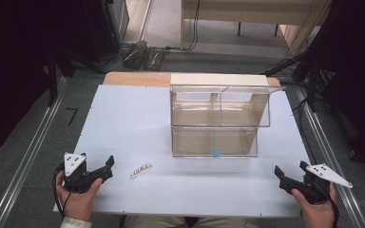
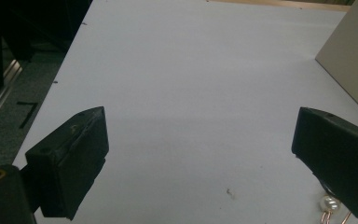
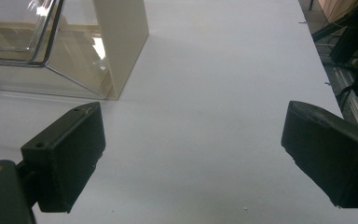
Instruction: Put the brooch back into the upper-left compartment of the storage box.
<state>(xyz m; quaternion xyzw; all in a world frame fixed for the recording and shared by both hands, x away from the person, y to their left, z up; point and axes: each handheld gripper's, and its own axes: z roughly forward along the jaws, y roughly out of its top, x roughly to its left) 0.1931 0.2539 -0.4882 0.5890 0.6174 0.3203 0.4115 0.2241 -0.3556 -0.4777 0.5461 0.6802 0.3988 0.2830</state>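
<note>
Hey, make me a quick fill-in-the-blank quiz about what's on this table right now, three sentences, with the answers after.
1. Both the left gripper and the right gripper have their jaws ____.
2. The small pearl clip lies on the white table nearest the ____ gripper.
3. The clear acrylic organizer stands toward the table's far edge and has ____ tiers, one above the other.

Missing words: open; left; two
</note>
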